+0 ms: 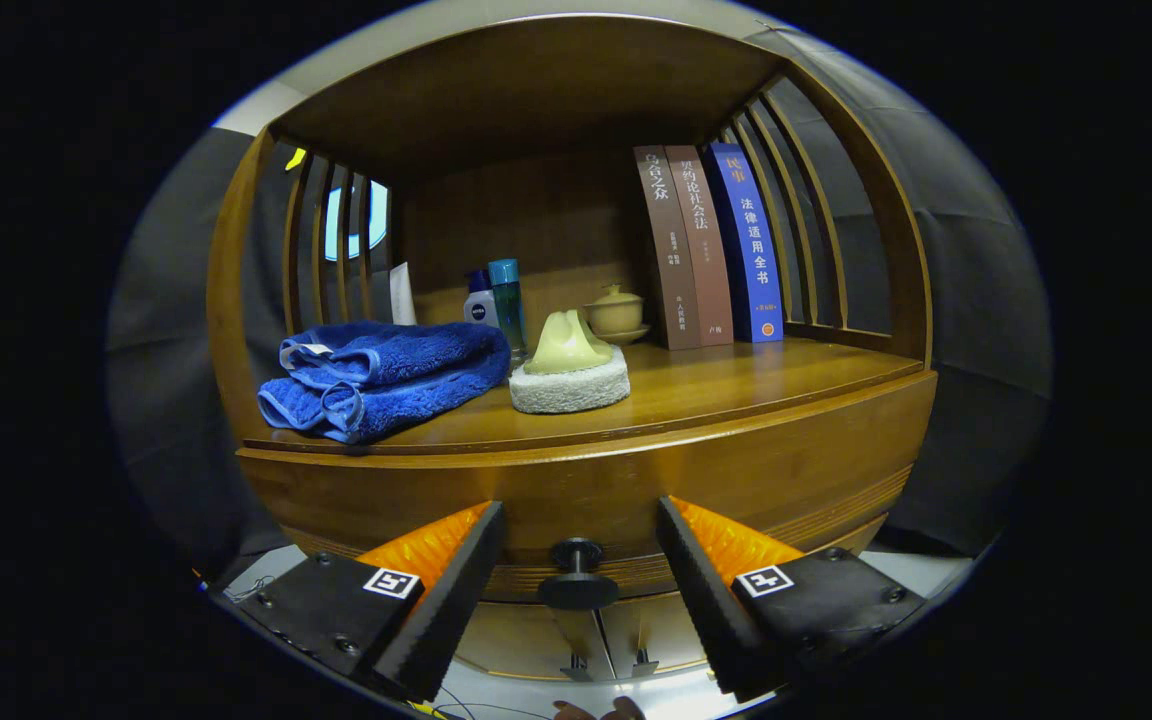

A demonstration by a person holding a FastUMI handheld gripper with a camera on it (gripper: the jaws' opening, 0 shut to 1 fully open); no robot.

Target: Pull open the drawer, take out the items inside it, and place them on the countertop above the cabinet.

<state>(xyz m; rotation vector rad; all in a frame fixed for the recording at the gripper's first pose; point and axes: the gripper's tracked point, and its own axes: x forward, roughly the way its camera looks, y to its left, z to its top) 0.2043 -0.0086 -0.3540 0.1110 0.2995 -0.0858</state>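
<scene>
Holding the gripper [577, 585] with fingers apart, I frame the drawer's black knob [576, 575] between them; the drawer [596, 490] appears shut. A folded blue towel [386, 375] and sponge scrubber [569, 375] lie on the countertop [736, 385], fitting either start or finish. A bottle [481, 303] reads "NIVEA".

Your tongs [579, 560] stand open, the two fingers spread wide and level with each other, pointing straight ahead. Each finger [456, 590] tapers forward to a slanted inner face, and the other finger [706, 590] mirrors it across the gap. Neither pad presses on anything; the space between them is free on both sides. Each finger's base carries a small square marker on its upper face. Below the tongs, at the bottom, your fingertips [596, 710] just show.
</scene>
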